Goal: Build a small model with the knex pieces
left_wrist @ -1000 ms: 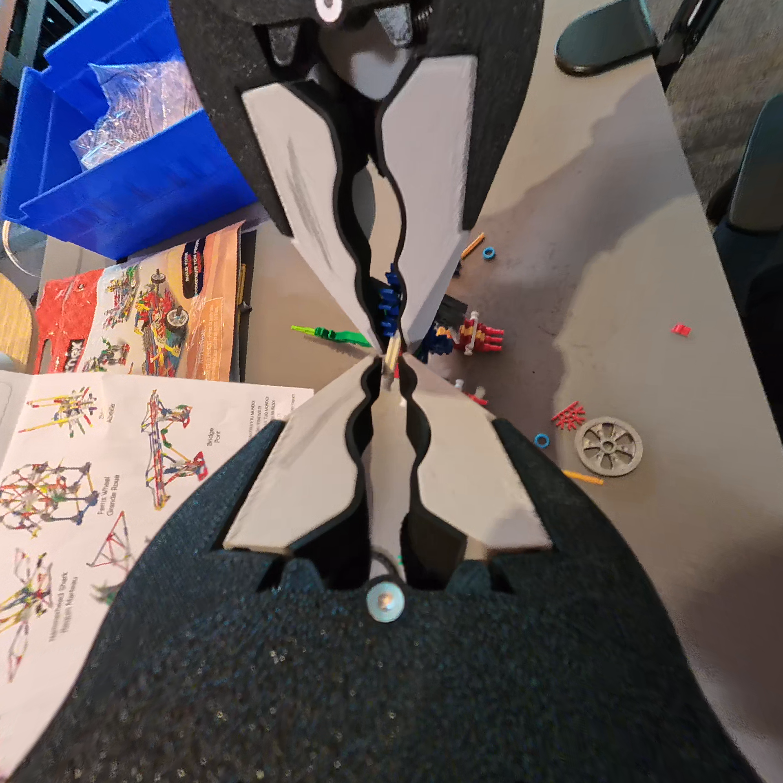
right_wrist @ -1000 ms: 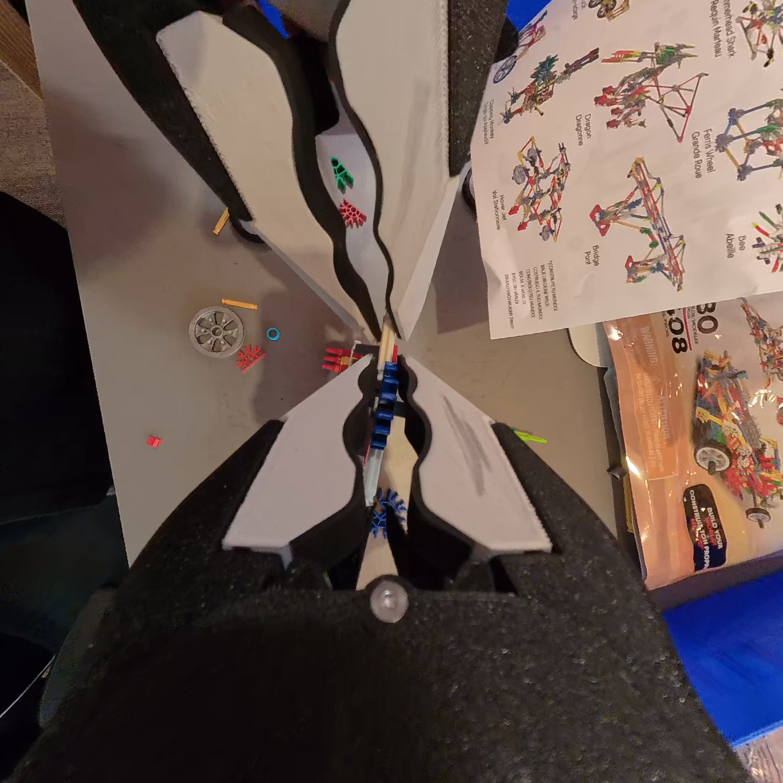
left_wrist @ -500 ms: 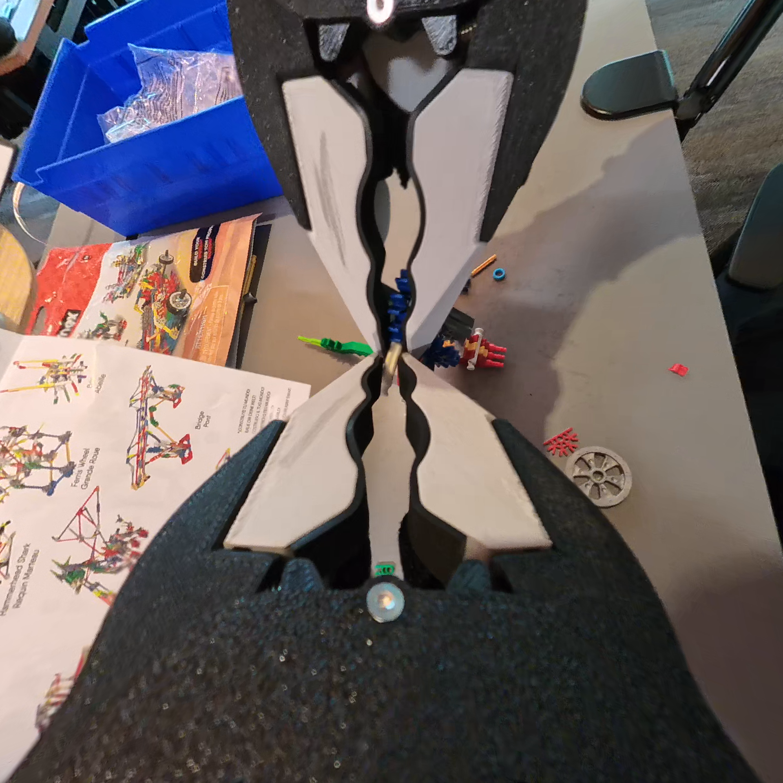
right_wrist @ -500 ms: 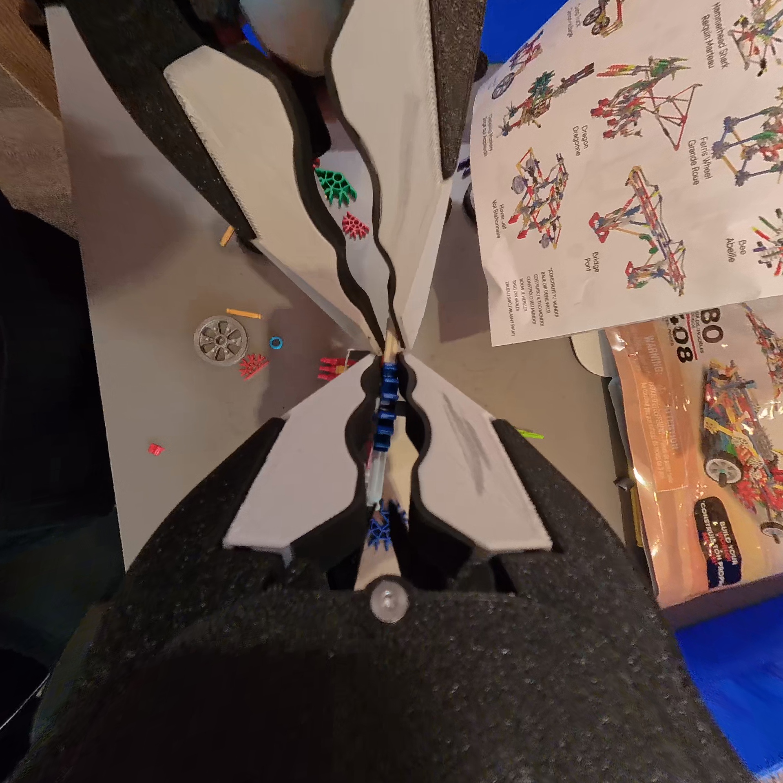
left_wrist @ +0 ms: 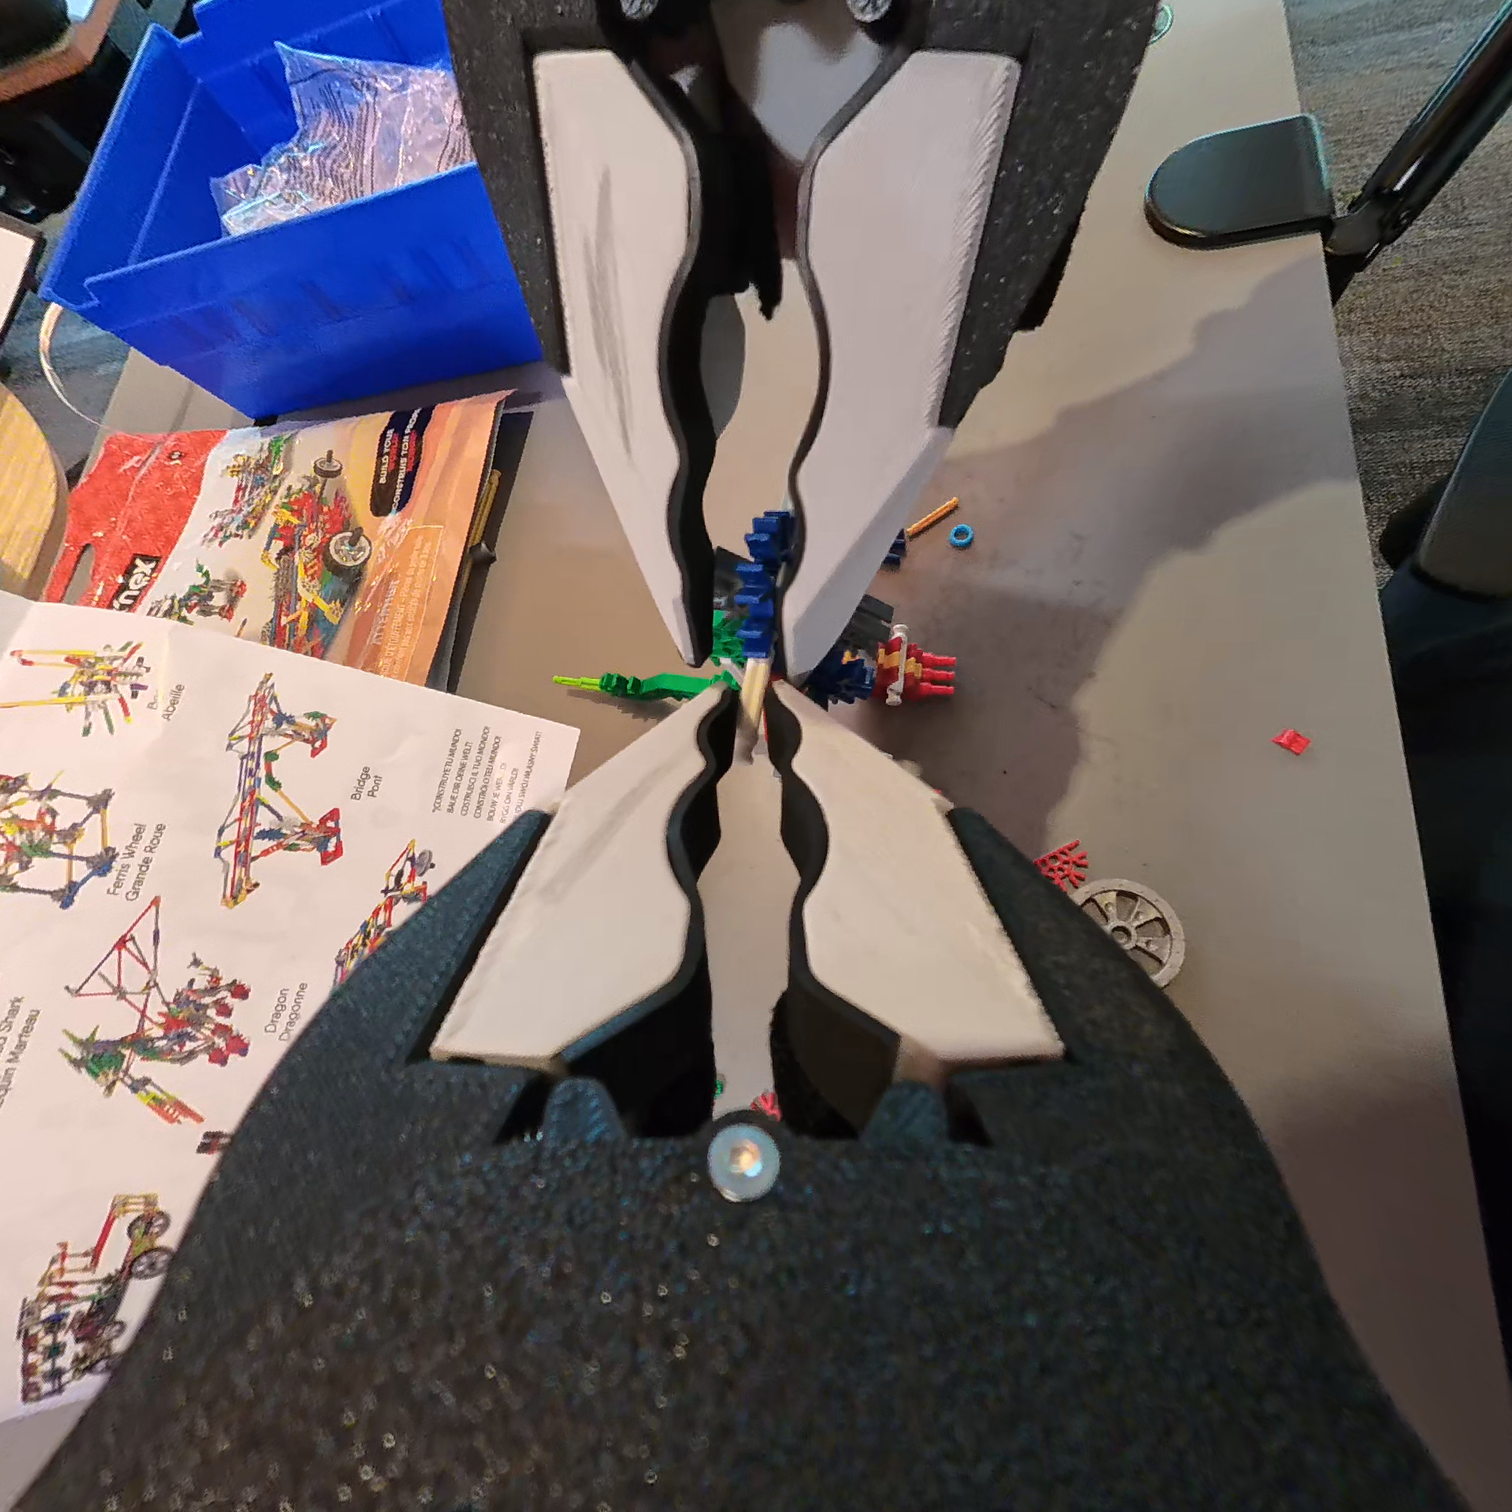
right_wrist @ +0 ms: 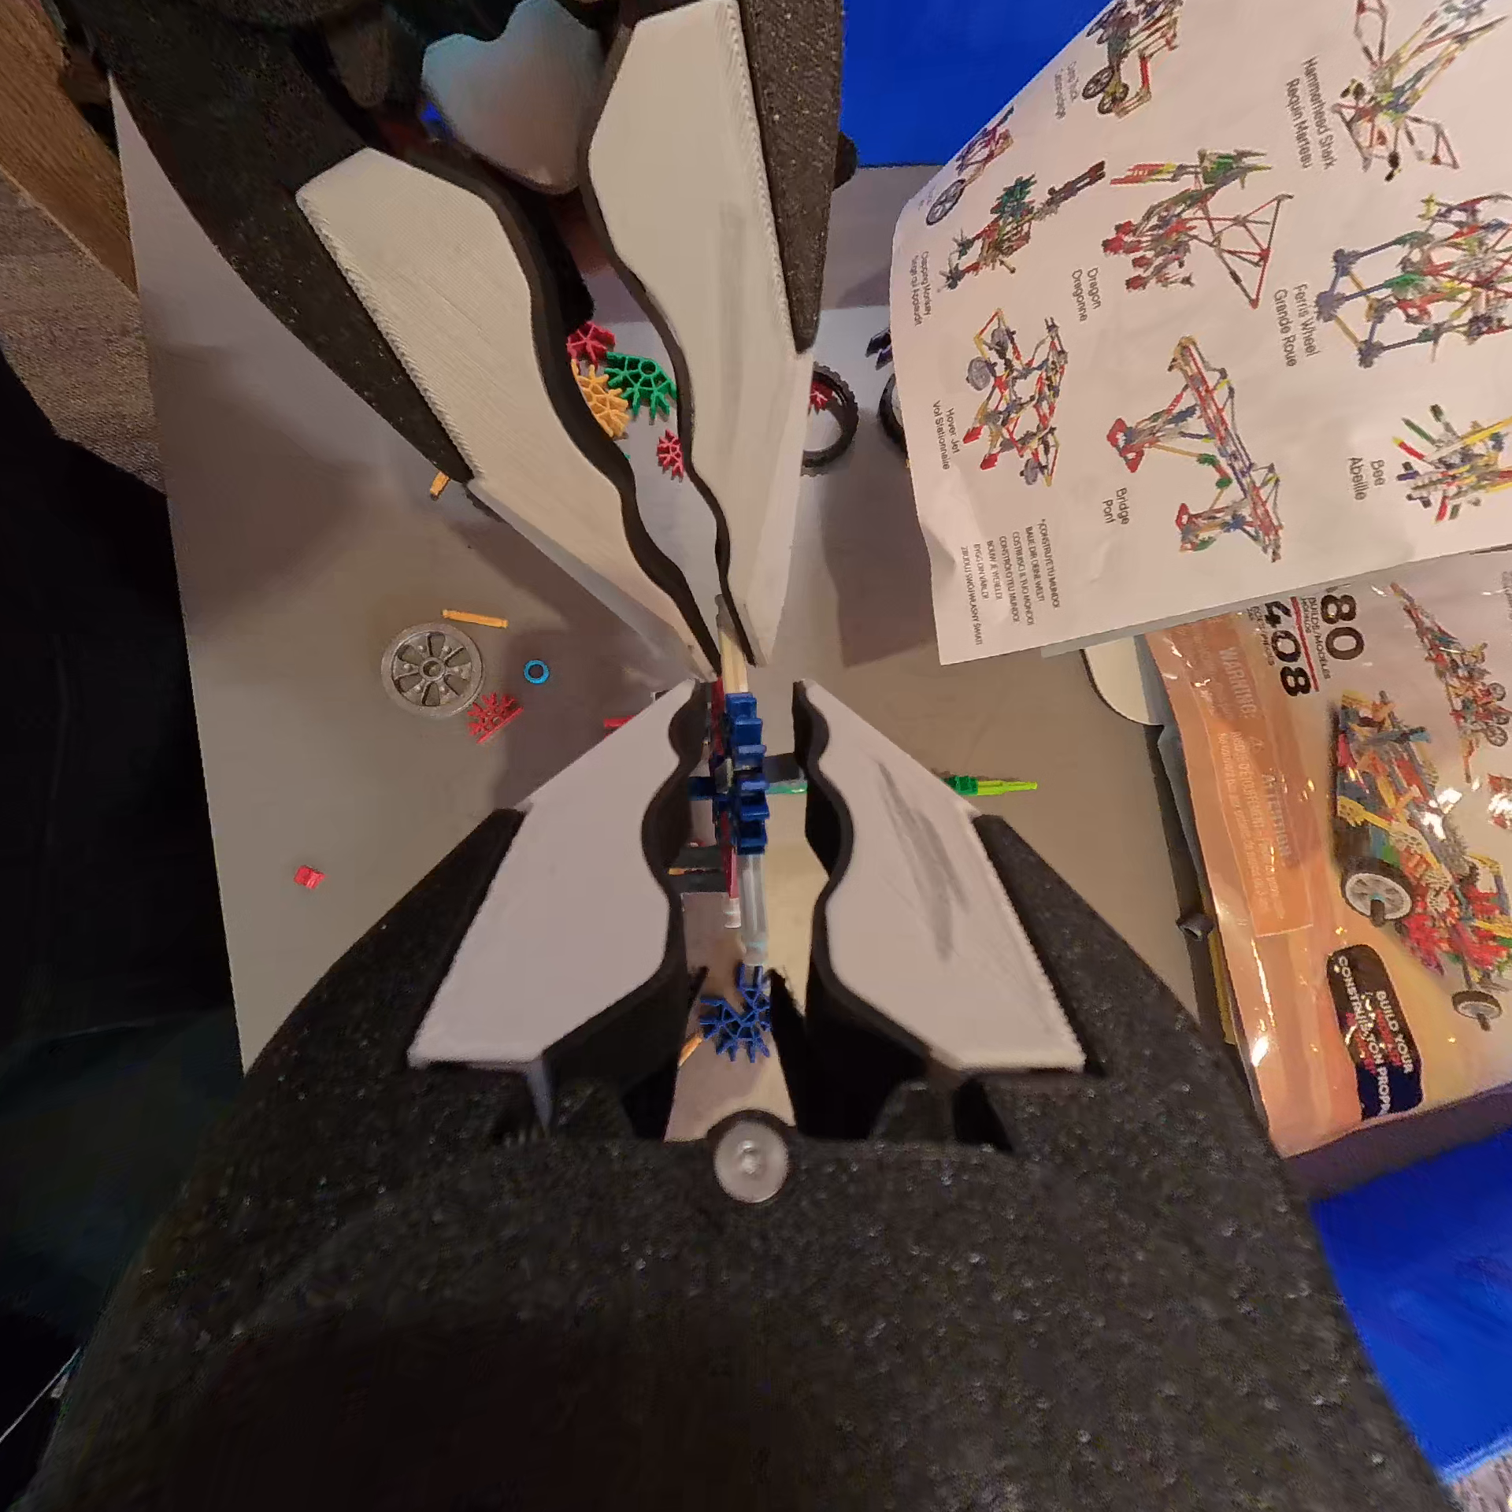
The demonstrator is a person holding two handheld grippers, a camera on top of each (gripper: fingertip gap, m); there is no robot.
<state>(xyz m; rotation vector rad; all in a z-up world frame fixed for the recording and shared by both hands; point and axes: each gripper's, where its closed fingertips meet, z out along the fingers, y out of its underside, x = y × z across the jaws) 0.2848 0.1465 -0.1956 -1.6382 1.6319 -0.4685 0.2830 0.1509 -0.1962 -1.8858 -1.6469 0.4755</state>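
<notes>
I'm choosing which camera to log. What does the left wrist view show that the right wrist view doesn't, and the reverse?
Only the left wrist view shows a black pad at the table's far edge. Only the right wrist view shows a black tyre, a blue snowflake connector, and a cluster of yellow, green and red connectors. Both show the left tongs shut on a tan rod, the blue gear, the grey wheel and the instruction sheet.

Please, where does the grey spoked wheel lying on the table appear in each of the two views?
Left wrist view: grey spoked wheel lies at the right edge, partly behind the left gripper's body.
Right wrist view: it lies at the left, fully visible.
Shared landmark: the red snowflake connector beside it.
</notes>
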